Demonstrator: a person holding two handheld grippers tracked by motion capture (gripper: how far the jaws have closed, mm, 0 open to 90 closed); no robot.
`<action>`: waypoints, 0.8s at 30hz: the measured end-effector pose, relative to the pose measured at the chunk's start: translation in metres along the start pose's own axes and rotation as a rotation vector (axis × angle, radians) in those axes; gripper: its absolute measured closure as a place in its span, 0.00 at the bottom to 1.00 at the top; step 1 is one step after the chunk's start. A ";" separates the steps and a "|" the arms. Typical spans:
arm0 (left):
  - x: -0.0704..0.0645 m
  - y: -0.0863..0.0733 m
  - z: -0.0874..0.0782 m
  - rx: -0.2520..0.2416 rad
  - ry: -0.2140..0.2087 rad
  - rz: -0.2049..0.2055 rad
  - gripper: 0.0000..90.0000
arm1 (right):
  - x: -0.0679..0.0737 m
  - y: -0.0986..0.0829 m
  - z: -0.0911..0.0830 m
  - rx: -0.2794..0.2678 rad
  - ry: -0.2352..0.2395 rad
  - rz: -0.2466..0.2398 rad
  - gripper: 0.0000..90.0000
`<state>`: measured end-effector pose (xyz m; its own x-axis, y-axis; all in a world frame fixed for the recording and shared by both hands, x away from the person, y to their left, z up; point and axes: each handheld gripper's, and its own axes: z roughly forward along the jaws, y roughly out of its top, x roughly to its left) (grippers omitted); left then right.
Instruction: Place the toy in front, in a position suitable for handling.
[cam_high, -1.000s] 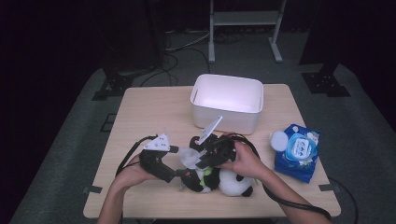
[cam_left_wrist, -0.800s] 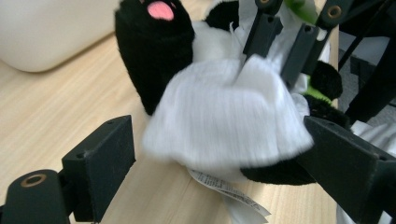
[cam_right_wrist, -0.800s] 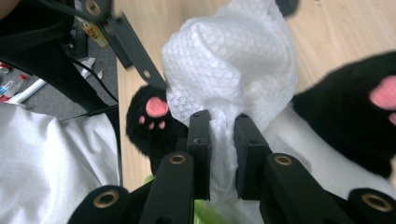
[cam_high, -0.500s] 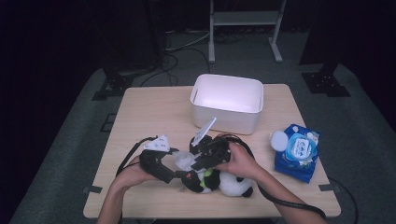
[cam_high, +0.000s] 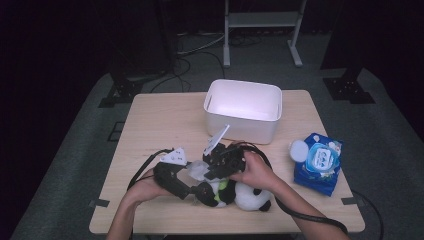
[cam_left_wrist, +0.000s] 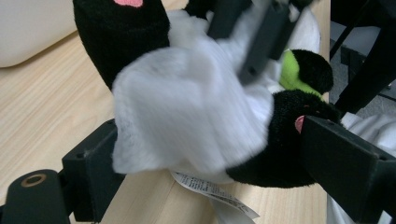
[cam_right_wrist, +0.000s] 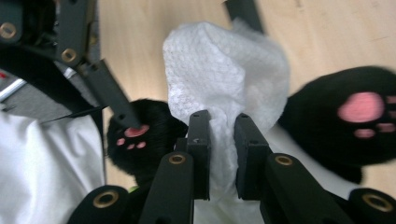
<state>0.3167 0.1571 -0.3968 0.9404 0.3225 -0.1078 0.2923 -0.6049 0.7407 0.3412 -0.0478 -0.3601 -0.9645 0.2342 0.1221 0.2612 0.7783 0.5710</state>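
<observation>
Overhead, both grippers met at the panda (cam_high: 247, 196) lying on the table's (cam_high: 160, 120) near edge. Left gripper view: left gripper (cam_left_wrist: 205, 154) clamped around a panda leg. Right gripper view: right gripper (cam_right_wrist: 220, 140) pinched a white wipe (cam_right_wrist: 229, 74) between the paws.

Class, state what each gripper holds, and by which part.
The right gripper pinches a white textured wet wipe at its bunched lower end. The left gripper clasps the black-and-white plush panda by a black paw.
</observation>
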 end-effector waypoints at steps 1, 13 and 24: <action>0.000 0.000 0.000 0.003 -0.001 0.001 0.11 | -0.003 0.000 -0.002 -0.005 -0.012 -0.002 0.87; -0.001 0.001 0.005 0.029 0.000 0.008 0.11 | -0.024 -0.022 -0.023 -0.049 -0.058 0.072 0.86; -0.002 0.000 0.006 0.042 -0.013 0.021 0.11 | -0.029 0.001 -0.032 -0.110 -0.116 0.061 0.88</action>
<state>0.3157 0.1519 -0.4003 0.9486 0.2998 -0.1014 0.2792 -0.6416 0.7144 0.3687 -0.0722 -0.3372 -0.9345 0.3495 0.0682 0.3070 0.6937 0.6516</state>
